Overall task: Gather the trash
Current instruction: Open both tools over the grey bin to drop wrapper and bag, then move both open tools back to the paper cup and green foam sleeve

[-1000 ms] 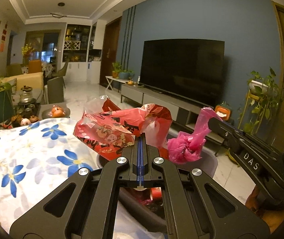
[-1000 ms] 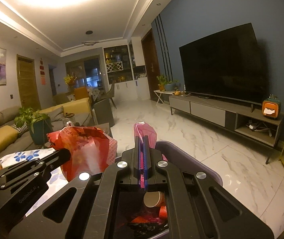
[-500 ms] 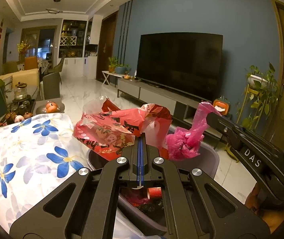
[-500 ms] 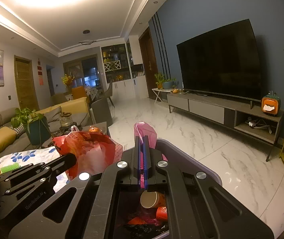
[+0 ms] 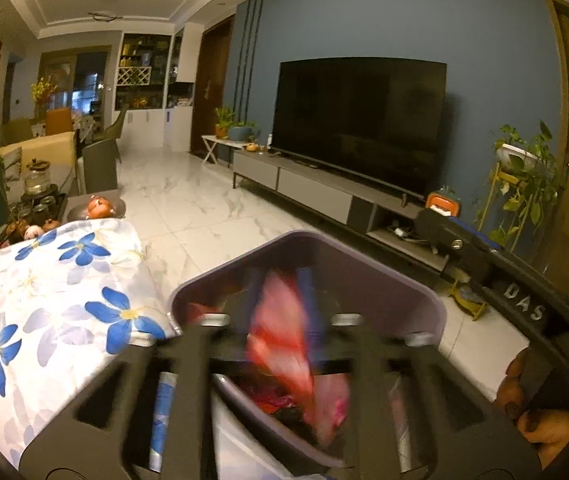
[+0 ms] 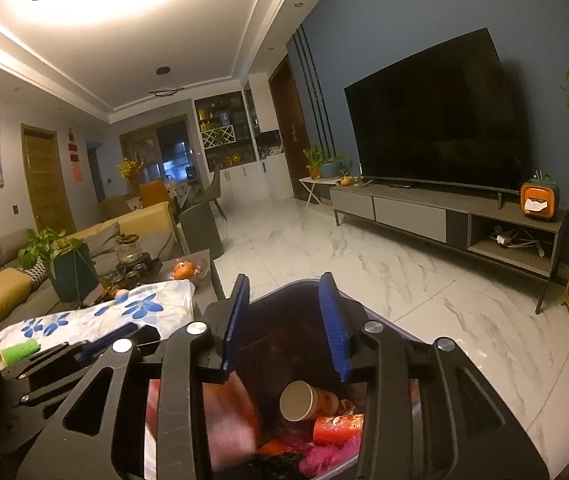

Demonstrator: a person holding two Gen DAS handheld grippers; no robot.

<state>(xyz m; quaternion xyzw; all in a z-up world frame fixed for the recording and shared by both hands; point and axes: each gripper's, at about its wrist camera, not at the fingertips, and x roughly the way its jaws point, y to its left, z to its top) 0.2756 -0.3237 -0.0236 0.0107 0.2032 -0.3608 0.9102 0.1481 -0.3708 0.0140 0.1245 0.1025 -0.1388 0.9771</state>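
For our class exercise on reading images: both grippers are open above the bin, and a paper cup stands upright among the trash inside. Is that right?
Not quite. The right wrist view shows the paper cup lying on its side, mouth facing the camera, not upright. The rest holds: left gripper and right gripper are open above the bin.

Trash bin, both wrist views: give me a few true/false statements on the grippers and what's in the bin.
1. The right gripper is open, nothing between its fingers. True.
2. A paper cup lies on its side in the bin. True.
3. The left gripper is shut tight on the red bag. False: its fingers are apart and the bag, blurred, is dropping into the bin.
4. The bin is empty. False: it holds the cup, a red packet and pink plastic.
5. The flowered cloth lies inside the bin. False: it lies beside it.
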